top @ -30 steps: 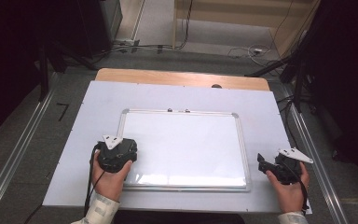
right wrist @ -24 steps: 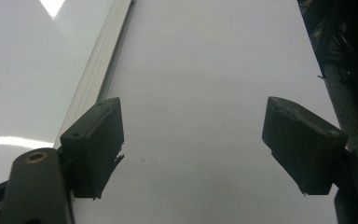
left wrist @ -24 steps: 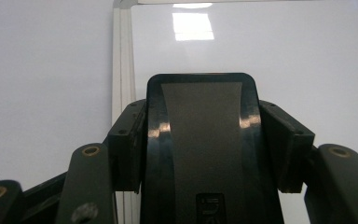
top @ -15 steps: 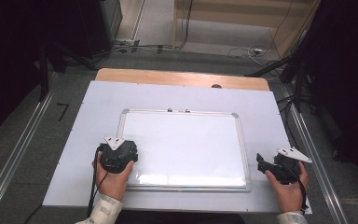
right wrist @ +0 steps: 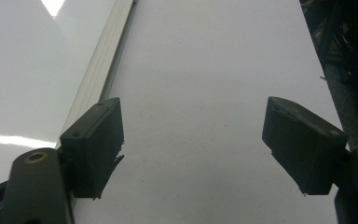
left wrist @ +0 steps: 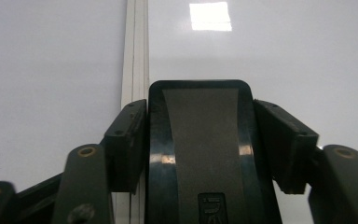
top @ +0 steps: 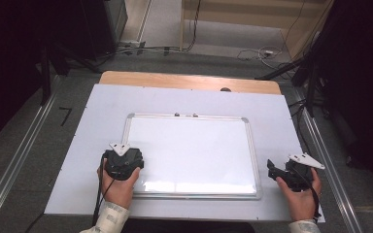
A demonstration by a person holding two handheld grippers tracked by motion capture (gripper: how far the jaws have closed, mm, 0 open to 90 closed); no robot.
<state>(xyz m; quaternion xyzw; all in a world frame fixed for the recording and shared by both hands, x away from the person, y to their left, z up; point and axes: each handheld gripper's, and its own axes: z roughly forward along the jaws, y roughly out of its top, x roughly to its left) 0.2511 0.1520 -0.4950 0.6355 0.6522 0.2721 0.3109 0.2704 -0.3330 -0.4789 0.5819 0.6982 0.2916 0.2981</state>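
A white-surfaced whiteboard with a silver frame lies flat on the white table. My left gripper hovers over the board's near left corner, shut on a black eraser with a grey felt face, which stands between the jaws right of the board's frame edge. My right gripper is on the table just right of the board, open, nothing between its fingers. The board's right frame runs along its left jaw.
The white table top has a wooden strip along the far side. Metal rails flank the table, and cables lie on the floor beyond. A small dark spot sits at the far edge.
The left gripper with the eraser has drifted slightly right and nearer over the board's corner. The right gripper has barely moved.
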